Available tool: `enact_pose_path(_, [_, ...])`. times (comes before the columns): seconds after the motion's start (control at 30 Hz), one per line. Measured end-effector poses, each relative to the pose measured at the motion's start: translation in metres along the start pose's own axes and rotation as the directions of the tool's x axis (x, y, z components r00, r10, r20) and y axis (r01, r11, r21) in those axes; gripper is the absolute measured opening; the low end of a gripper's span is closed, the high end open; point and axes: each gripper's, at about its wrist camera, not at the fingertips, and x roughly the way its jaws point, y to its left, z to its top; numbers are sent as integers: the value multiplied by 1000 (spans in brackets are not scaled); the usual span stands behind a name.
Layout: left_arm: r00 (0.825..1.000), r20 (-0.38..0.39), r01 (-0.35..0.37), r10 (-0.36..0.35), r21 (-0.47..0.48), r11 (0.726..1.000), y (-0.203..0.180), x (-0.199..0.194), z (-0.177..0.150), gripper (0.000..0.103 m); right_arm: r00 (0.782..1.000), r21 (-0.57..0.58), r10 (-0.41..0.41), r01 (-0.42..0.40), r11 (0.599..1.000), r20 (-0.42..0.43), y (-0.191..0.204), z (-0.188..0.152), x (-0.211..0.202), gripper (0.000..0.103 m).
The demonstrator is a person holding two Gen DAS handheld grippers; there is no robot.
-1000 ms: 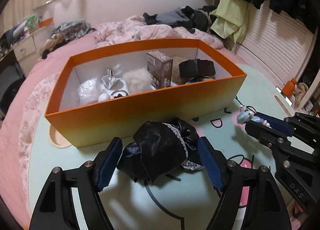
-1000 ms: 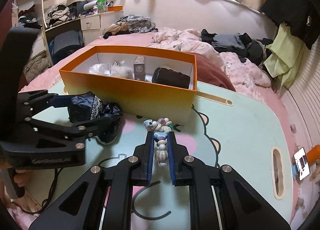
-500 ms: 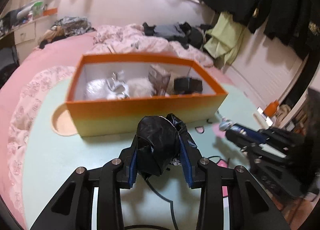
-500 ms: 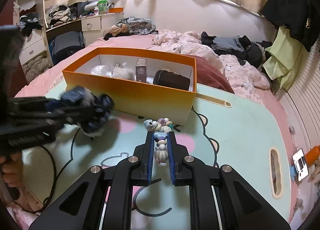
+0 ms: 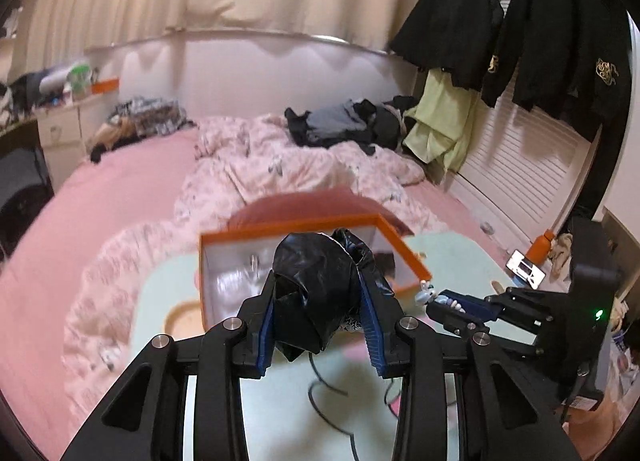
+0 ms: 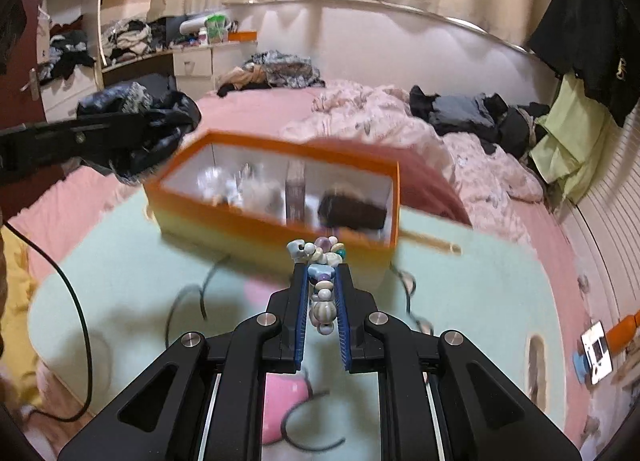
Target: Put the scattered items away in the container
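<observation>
My left gripper (image 5: pixel 318 303) is shut on a crumpled black cloth with lace trim (image 5: pixel 316 285) and holds it in the air in front of the orange box (image 5: pixel 404 253). In the right wrist view the cloth (image 6: pixel 140 129) hangs above the box's left end (image 6: pixel 176 205). My right gripper (image 6: pixel 323 293) is shut on a string of pastel beads (image 6: pixel 322 301), low over the mint table, just before the box's front wall. It also shows in the left wrist view (image 5: pixel 444 301). The box holds a dark pouch (image 6: pixel 354 213), a small carton (image 6: pixel 295 193) and fluffy white items.
The mint table (image 6: pixel 120 261) with a cartoon print rests on a pink bed (image 5: pixel 120 201). A black cable (image 6: pixel 78 301) trails at the left. Clothes lie on the bed (image 6: pixel 472 113); jackets hang at the right (image 5: pixel 560 41). An orange bottle (image 5: pixel 540 249) and a small device stand at the right.
My left gripper closed on the black cloth, lifted it off the table and raised it toward the box. My right gripper kept the beads and rose slightly toward the box.
</observation>
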Motion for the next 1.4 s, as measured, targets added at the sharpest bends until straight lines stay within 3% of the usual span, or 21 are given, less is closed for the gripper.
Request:
enact_pose_path(0.13, [1000,5,-5,5,6,1000,0,12,23,35,998,32,49,-50,998,33,-7,33,1,14])
enact_pose_path(0.3, [998,-56,-31,30,-12,999,12,48,34,35,992,139,129,-130,982,11,-25,60,34,14])
enact_pose_path(0.57, [979,-171,-117,108,-41,992,31,108,16,36,992,222,104,-85,971,-75,-33,63,92,14])
enact_pose_path(0.67, [973,-199,-130,115,-64,989,35,117,7,53,991,233,90,-65,970,-97,-36,60,102,17])
enact_pose_path(0.7, [974,-196,-127,111,-73,989,37,116,5,59,992,238,85,-60,969,-98,-37,59,103,19])
enact_pose_path(0.8, [978,-170,-134,119,-75,988,36,109,3,73,996,249,58,-37,968,-75,-39,56,96,45])
enact_pose_path(0.87, [980,-152,-141,130,-62,988,33,103,3,76,999,248,25,-14,969,-41,-39,55,86,64])
enact_pose_path(1.17, [991,-77,-114,112,-31,993,17,58,5,89,1000,214,-14,10,977,17,-30,53,49,65])
enact_pose_path(1.3, [992,-62,-112,112,12,994,0,35,-11,95,1000,211,-11,10,978,3,-23,39,34,65])
enact_pose_path(1.4, [990,-95,-108,109,16,994,-6,29,-31,95,1000,208,-8,11,978,-15,-20,22,23,65])
